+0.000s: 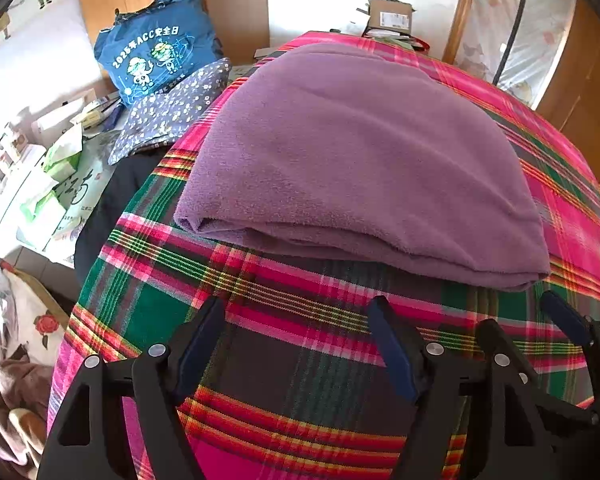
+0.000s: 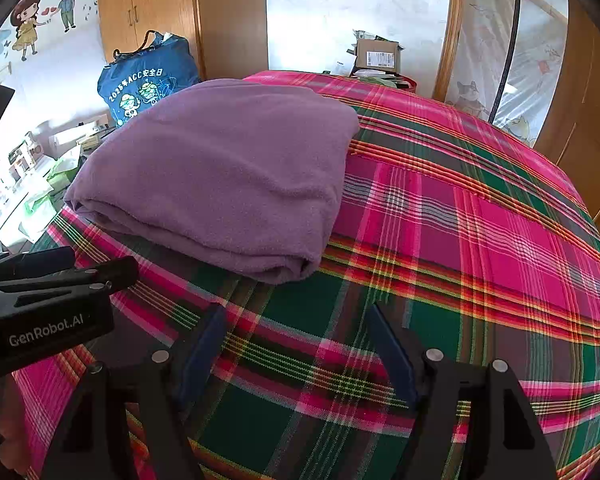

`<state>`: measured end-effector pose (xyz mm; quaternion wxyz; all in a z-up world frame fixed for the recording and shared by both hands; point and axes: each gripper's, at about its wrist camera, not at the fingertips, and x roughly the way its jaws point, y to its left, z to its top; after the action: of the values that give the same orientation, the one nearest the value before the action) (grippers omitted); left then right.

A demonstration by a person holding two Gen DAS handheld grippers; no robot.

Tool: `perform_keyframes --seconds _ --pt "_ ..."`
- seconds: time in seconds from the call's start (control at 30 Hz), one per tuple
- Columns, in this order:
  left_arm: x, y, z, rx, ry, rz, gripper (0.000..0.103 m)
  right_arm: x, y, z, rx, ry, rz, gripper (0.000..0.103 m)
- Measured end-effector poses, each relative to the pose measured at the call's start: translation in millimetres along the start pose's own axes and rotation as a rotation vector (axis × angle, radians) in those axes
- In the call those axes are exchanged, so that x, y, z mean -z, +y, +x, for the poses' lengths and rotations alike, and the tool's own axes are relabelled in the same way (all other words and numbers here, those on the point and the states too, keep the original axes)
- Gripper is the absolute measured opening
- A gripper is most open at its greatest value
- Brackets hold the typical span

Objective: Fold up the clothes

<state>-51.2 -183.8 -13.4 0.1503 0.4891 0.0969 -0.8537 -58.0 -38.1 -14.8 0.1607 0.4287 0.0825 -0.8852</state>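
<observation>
A big bed (image 2: pixel 480 216) is wearing a pink, green and red checked cover. A folded purple cloth (image 2: pixel 228 176) is lying flat on it, sitting toward ten o'clock in the right wrist view.

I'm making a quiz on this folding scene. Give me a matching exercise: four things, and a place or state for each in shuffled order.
Things:
1 purple garment
2 blue bag
3 cardboard box
4 left gripper

Places or states:
A beyond the bed's far end
B jaws open, nothing between them
C folded, on the plaid sheet
D beside the bed, by the wooden wardrobe

Pairs: 1-C, 2-D, 3-A, 4-B
</observation>
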Motion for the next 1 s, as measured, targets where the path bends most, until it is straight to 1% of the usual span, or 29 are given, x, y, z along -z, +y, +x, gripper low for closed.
perform_keyframes --seconds 1.0 --pt "-0.3 -0.1 1.0 0.0 -0.019 0.003 0.076 1.0 -1.0 -0.2 0.0 -0.001 -0.002 0.073"
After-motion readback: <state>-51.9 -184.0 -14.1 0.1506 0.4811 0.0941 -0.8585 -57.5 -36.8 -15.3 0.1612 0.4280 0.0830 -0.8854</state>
